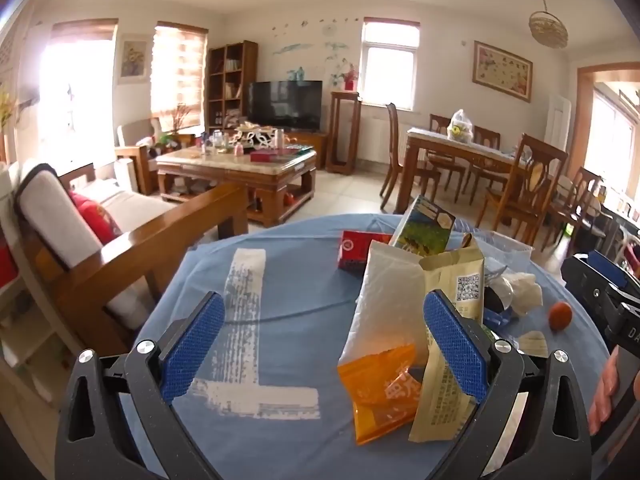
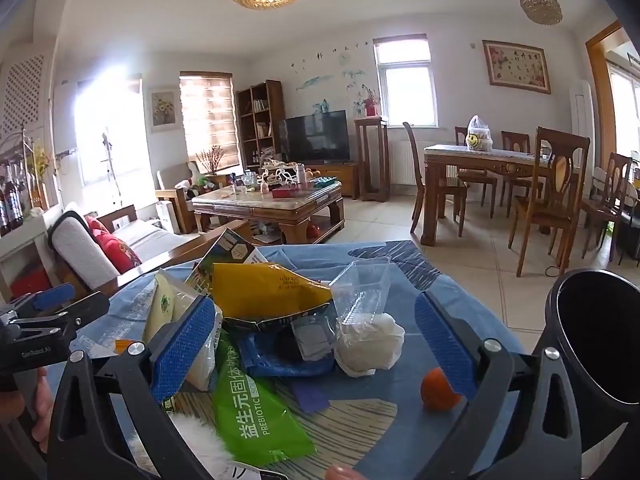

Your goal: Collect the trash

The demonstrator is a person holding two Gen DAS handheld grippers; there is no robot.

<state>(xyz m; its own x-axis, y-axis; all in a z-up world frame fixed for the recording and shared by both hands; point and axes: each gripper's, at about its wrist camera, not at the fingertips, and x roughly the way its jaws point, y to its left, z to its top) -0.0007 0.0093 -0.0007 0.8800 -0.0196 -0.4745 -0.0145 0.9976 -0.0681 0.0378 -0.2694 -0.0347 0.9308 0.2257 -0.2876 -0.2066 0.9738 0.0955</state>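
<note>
Trash (image 2: 276, 320) lay ungrasped before both tools (image 1: 324, 344) (image 2: 316, 344), jaws apart; next move: clamp one wrapper (image 1: 380, 392).

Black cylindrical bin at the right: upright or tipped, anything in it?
Tipped: the black cylindrical bin leans, with its open mouth facing the blue-clothed table. The visible inside is dark; contents cannot be told.
</note>
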